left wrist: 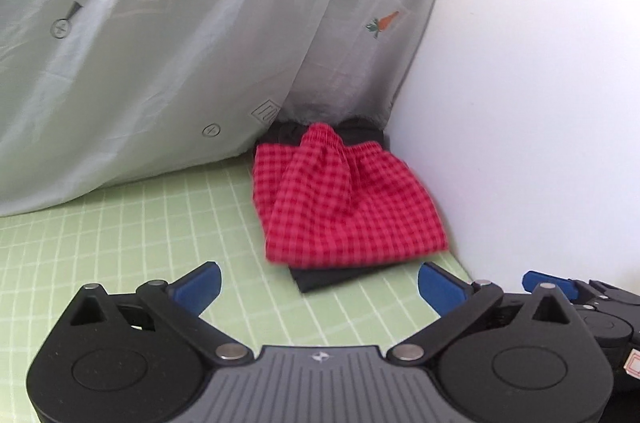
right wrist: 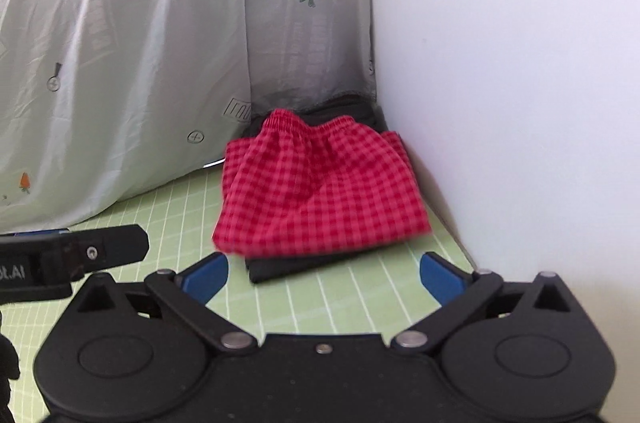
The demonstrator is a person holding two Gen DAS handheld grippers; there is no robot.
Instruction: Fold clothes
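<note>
Red checked shorts (left wrist: 344, 199) lie folded on top of a folded black garment (left wrist: 320, 277) on the green grid mat (left wrist: 132, 223), in the far corner by the wall. They also show in the right wrist view (right wrist: 316, 191), with the black garment (right wrist: 280, 267) under them. My left gripper (left wrist: 320, 285) is open and empty, just short of the stack. My right gripper (right wrist: 324, 277) is open and empty, also just before the stack. The right gripper shows at the right edge of the left view (left wrist: 576, 291); the left gripper shows at the left of the right view (right wrist: 80, 255).
A pale grey sheet printed with carrots (left wrist: 180, 43) hangs at the back and left, draping onto the mat (right wrist: 120, 63). A white wall (left wrist: 540, 103) stands close on the right, right beside the stack.
</note>
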